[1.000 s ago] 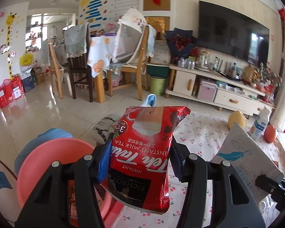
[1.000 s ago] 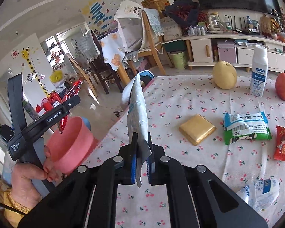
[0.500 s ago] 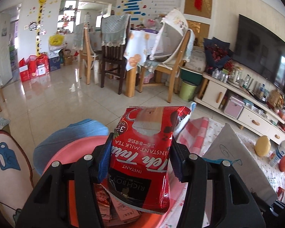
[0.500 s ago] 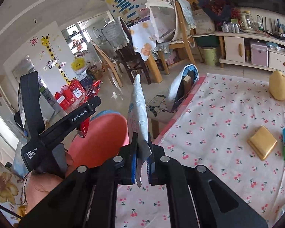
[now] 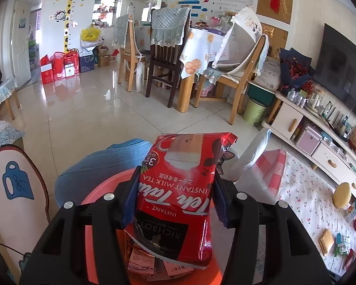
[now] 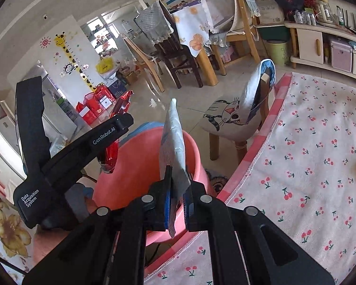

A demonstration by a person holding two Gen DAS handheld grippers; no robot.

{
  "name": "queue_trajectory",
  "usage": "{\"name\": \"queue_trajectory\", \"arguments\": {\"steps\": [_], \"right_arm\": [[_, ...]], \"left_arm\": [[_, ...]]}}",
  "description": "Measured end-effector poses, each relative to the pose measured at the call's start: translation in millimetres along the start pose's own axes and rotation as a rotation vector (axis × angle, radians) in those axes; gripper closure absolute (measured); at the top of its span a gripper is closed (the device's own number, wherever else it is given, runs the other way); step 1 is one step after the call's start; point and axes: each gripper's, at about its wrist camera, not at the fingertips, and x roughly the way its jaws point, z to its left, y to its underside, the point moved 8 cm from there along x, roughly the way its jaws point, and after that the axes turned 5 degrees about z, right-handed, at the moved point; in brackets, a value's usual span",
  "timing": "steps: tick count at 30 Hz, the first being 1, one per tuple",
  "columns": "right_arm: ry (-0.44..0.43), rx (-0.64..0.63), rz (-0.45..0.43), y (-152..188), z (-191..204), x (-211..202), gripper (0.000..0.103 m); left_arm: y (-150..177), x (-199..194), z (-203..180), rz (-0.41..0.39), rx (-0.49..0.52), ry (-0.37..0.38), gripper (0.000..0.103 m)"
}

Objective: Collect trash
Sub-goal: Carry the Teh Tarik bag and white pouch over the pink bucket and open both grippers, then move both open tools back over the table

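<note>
My left gripper [image 5: 175, 190] is shut on a red instant milk tea packet [image 5: 178, 201] and holds it upright over a pink bin [image 5: 95, 194]. Several wrappers [image 5: 142, 261] lie in the bin's bottom. In the right wrist view my right gripper [image 6: 178, 190] is shut on a flat grey-white wrapper [image 6: 174, 142], which stands on edge above the near rim of the pink bin [image 6: 140, 166]. The left gripper [image 6: 121, 128] shows there at the left of the bin, with the red packet [image 6: 112, 152] seen edge-on below it.
A table with a cherry-print cloth [image 6: 320, 154] lies to the right, bearing a yellow fruit [image 5: 341, 194] and a golden square pack [image 5: 326, 239]. A stool with a cat cushion [image 6: 230, 118] stands beside the bin, a blue cushion [image 5: 102, 166] behind it. Dining chairs stand across the tiled floor.
Both grippers have swung left, off the table and over the pink bin, each still holding its item. The bin's inside with its wrappers has come into the left wrist view.
</note>
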Motion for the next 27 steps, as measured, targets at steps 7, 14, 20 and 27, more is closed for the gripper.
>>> {"name": "queue_trajectory", "arguments": {"steps": [7,14,20,27], "right_arm": [[0.015,-0.009,0.035,6.3,0.4,10.3,0.084],[0.129,-0.037,-0.033,14.9,-18.1,-17.3,0.038],[0.282,-0.084,-0.086,27.0,-36.5,-46.4,0.02],[0.402,-0.125,-0.109,42.5,-58.3,-73.6,0.016]], "left_arm": [[-4.6,-7.8,-1.8,-0.044,0.047,-0.058,0.022],[-2.5,-12.6,-16.9,-0.049,0.104,-0.028,0.014],[1.9,-21.9,-35.6,-0.068,0.147,0.013,0.011],[7.5,-25.9,-56.2,-0.07,0.188,0.037,0.011]]}}
